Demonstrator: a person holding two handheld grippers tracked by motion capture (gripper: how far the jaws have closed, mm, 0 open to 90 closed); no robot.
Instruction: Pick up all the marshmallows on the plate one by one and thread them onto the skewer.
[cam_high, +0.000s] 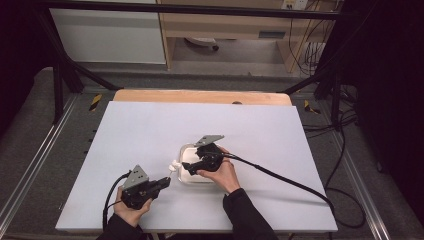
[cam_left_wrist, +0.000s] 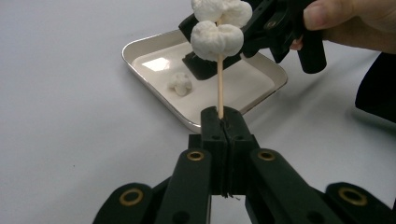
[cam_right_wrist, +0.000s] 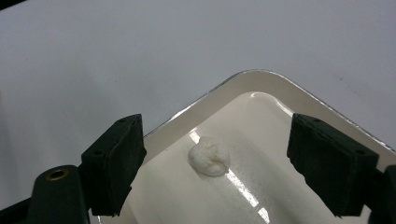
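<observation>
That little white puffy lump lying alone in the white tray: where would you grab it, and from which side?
Judging by its pose, grip the small white lump across its rounded middle, coming from above. It lies flat on the floor of the shallow white rectangular tray, apart from the walls, so there looks to be room either side of it. The right gripper hangs over it with its jaws open on both sides. It looks soft, so squeeze lightly.

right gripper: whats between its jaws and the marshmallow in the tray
Nothing: in the right gripper view the open right gripper hovers over the marshmallow, with bare tray between.
</observation>
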